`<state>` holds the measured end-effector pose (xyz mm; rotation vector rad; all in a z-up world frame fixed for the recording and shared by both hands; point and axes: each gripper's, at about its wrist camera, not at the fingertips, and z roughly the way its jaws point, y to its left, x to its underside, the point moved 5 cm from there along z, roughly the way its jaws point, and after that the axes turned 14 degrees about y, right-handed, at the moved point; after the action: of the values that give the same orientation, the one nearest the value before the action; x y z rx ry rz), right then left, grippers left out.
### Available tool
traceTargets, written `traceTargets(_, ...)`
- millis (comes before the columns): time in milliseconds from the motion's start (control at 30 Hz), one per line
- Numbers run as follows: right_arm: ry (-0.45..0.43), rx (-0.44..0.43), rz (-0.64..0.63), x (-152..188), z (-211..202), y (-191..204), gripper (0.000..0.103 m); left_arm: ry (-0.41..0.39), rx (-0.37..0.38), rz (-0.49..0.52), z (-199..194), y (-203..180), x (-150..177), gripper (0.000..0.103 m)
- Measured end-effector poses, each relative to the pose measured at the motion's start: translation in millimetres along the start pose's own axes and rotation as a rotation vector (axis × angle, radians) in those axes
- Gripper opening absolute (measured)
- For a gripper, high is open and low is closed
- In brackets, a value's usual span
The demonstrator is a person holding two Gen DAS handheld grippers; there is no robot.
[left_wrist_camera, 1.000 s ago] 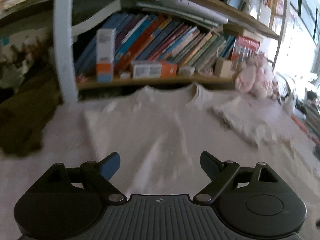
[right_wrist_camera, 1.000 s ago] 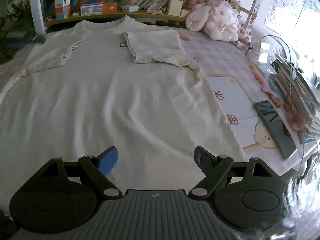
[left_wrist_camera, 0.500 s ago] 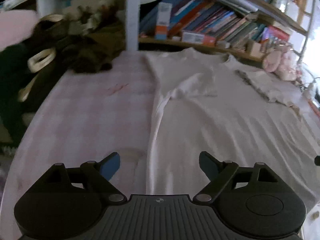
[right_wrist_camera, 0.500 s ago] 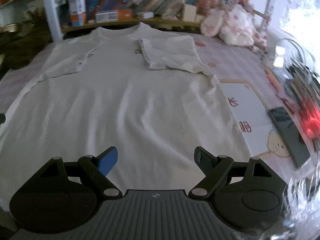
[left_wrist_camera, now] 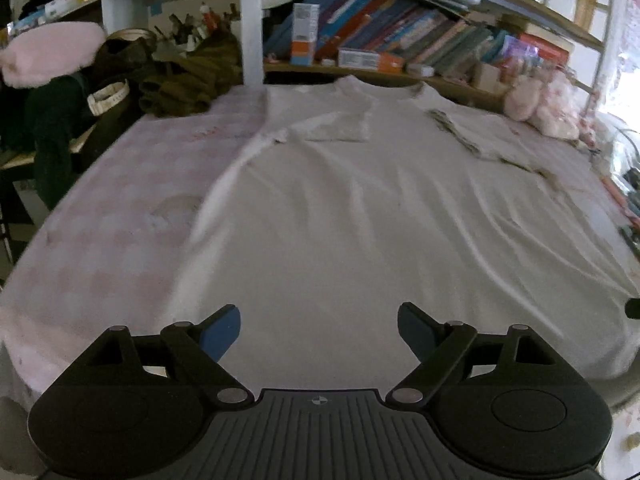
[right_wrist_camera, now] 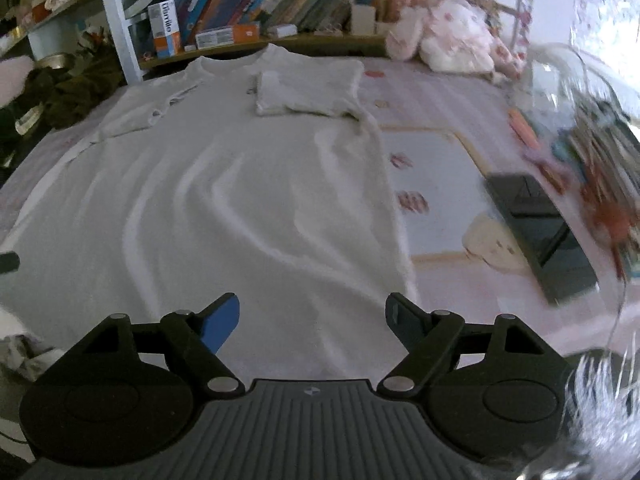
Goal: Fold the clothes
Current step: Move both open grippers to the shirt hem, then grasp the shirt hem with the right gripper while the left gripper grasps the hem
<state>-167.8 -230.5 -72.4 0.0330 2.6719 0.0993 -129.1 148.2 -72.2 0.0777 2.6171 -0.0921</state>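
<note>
A white T-shirt lies flat on the table, collar toward the bookshelf, with both sleeves folded in over its chest. It also shows in the right wrist view. My left gripper is open and empty, low over the shirt's near hem on its left side. My right gripper is open and empty, low over the near hem on the right side. The folded right sleeve lies on the chest near the collar.
A bookshelf stands behind the table. Dark clothes are piled at the far left. Pink plush toys sit at the far right. A dark tablet and a picture mat lie right of the shirt.
My left gripper pulled back from near the collar to the shirt's near hem and swung right. My right gripper shifted a little, staying at the hem. Both stayed open.
</note>
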Motion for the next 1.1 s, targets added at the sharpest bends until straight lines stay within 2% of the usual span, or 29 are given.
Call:
traceTargets(33, 0.012, -0.015, 0.020, 4, -1, -8, 0.077, 0.003, 0.000, -0.002, -3, -6, 7, 0.087)
traceTargets(100, 0.035, -0.045, 0.059, 13, -3, -23, 0.064, 0.016, -0.004, -0.012, -7, -9, 15, 0.082)
traceTargets(133, 0.046, -0.060, 0.078, 17, -4, -31, 0.061, 0.023, -0.005, -0.017, -10, -10, 20, 0.079)
traceTargets(200, 0.074, -0.094, 0.116, 24, -5, -44, 0.051, 0.030, -0.010, -0.030, -13, -8, 24, 0.069)
traceTargets(267, 0.098, -0.125, 0.149, 29, -3, -55, 0.046, 0.059, -0.016, -0.043, -12, -1, 27, 0.052)
traceTargets(333, 0.130, -0.135, 0.156, 32, 3, -61, 0.045, 0.086, -0.025, -0.059, -10, 6, 32, 0.046)
traceTargets(533, 0.213, -0.125, 0.082, 35, 25, -66, 0.044, 0.132, -0.072, -0.099, -13, 37, 49, 0.046)
traceTargets(667, 0.226, -0.105, 0.010, 31, 34, -65, 0.044, 0.157, -0.104, -0.086, -8, 60, 55, 0.047)
traceTargets(800, 0.241, -0.113, 0.023, 23, 39, -66, 0.044, 0.155, -0.114, -0.109, 3, 85, 49, 0.047)
traceTargets(933, 0.286, -0.150, 0.058, 20, 47, -72, 0.044, 0.143, -0.051, -0.118, 17, 99, 36, 0.047)
traceTargets(1100, 0.330, -0.165, 0.017, 16, 57, -68, 0.044, 0.205, 0.006, -0.082, 38, 106, 32, 0.047)
